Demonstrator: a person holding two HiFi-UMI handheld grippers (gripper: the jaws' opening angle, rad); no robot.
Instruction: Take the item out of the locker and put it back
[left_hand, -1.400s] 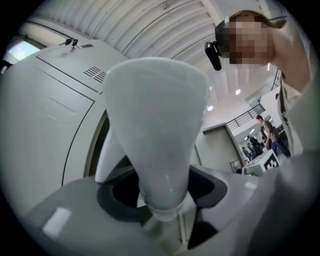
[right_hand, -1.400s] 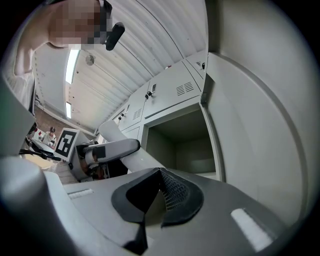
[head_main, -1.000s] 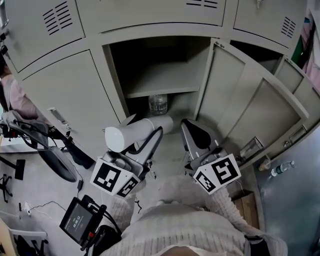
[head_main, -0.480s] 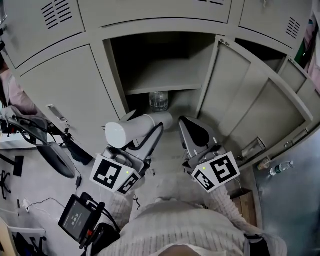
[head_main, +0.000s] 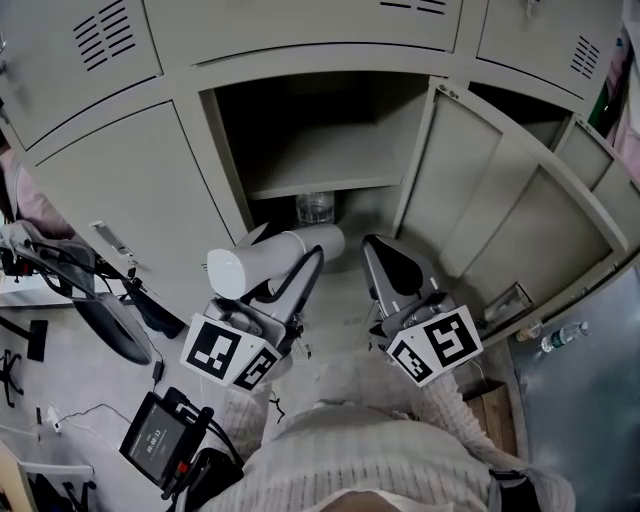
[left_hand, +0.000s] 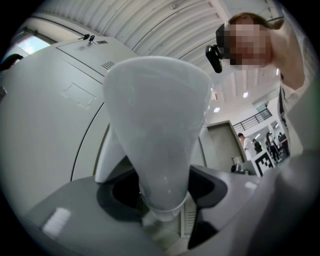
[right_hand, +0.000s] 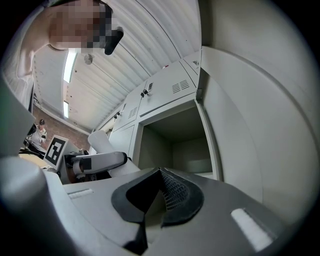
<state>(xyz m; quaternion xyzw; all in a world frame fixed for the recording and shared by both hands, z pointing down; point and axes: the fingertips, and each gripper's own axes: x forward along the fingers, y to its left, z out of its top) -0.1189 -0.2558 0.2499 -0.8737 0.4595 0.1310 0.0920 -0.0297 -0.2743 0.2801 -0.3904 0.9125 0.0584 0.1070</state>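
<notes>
Upper centre of the head view, a clear glass jar (head_main: 316, 207) sits in shadow. At my left edge a black office chair (head_main: 110, 325) stands on the grey floor (head_main: 60, 370). Lower left is a small device with a lit screen (head_main: 155, 442), with a thin white cable (head_main: 75, 412) trailing beside it. Far right there's a clear plastic bottle (head_main: 565, 336) and, below it, a wooden box (head_main: 492, 405). At the right edge of the left gripper view, several people (left_hand: 272, 145) stand far off.

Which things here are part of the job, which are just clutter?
Job: white cup, gripped by left gripper; open locker; right gripper, shut and empty.
Lying about: glass jar; tablet; plastic bottle.
</notes>
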